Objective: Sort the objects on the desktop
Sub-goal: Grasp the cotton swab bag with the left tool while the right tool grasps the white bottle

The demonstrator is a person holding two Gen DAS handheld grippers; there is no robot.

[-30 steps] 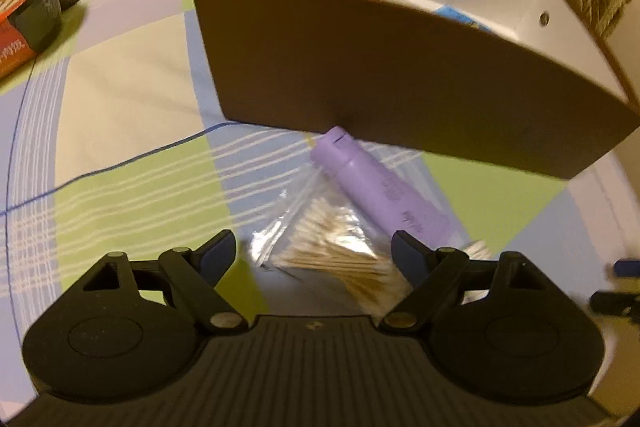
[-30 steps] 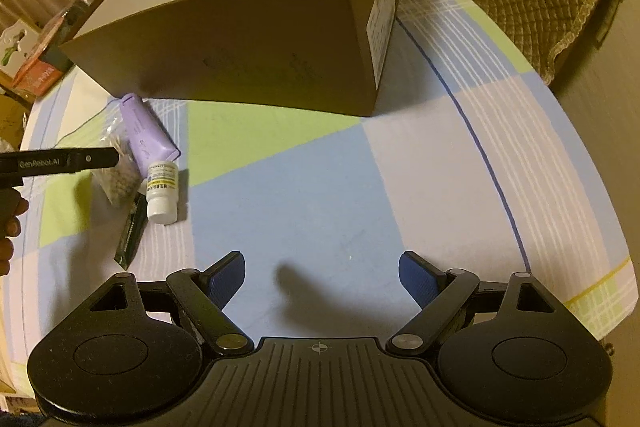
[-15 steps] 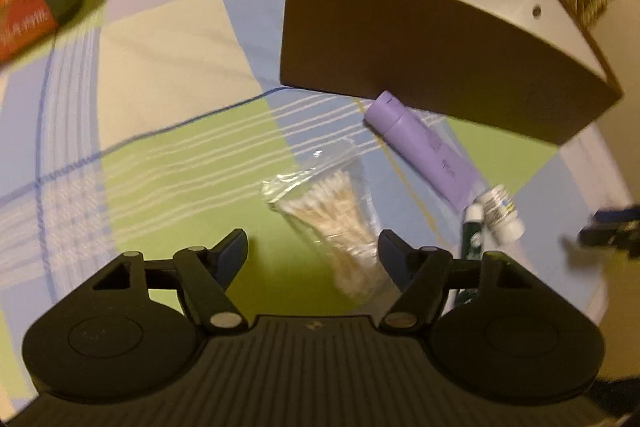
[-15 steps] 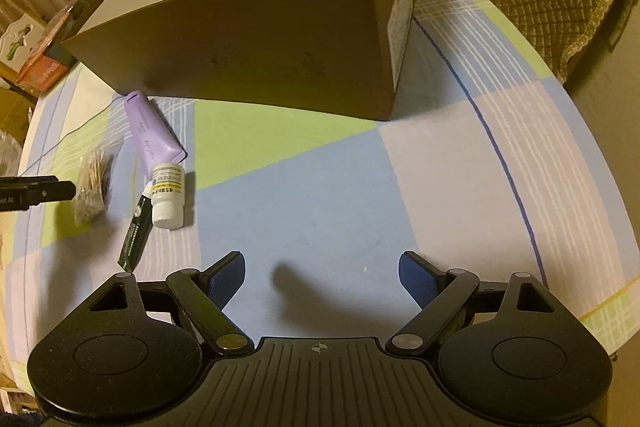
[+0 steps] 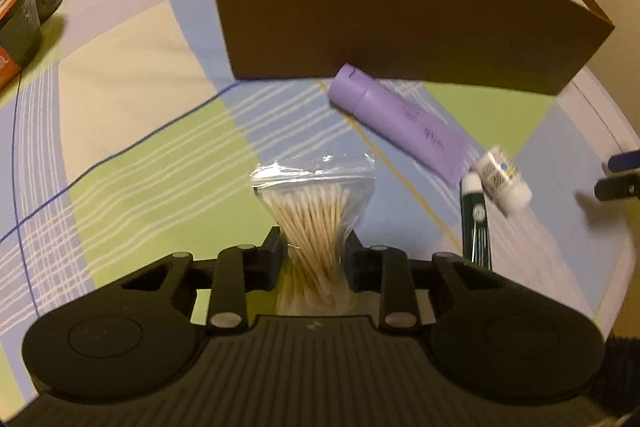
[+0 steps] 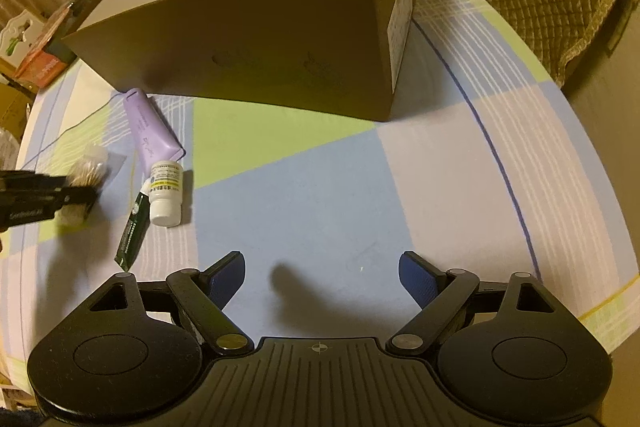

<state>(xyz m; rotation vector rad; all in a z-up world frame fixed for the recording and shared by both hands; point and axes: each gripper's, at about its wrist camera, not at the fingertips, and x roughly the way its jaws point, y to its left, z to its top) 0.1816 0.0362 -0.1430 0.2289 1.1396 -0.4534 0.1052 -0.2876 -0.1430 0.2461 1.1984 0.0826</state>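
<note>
The left gripper (image 5: pixel 314 255) was closed tight around the waist of a clear bag of cotton swabs (image 5: pixel 316 211), pinching the bundle so that the swab heads fanned out above its fingers (image 5: pixel 270 259). From the right wrist view the same bag (image 6: pixel 86 171) showed at the far left, blurred, caught in the black tip of that left gripper (image 6: pixel 76 201), above or on the checked tablecloth (image 6: pixel 320 187); I could not tell which. Just to the right of the bag lay a purple tube (image 5: pixel 396 123), its cap end touching the foot of a brown cardboard box (image 5: pixel 400 23). At the tube's other end a small white bottle (image 5: pixel 502 179) lay on its side, and a thin dark green tube (image 5: pixel 474 223) lay just beside the bottle. The box stood open, white inside, with a dark lump and something blue showing over its rim in the right wrist view. The right gripper (image 6: pixel 322 277) hung over a bare blue patch of cloth, well apart from the objects, its blue-padded fingers (image 6: pixel 230 273) spread wide with nothing between them. A red and black package (image 5: pixel 16 27) sat at the table's far left edge.
</note>
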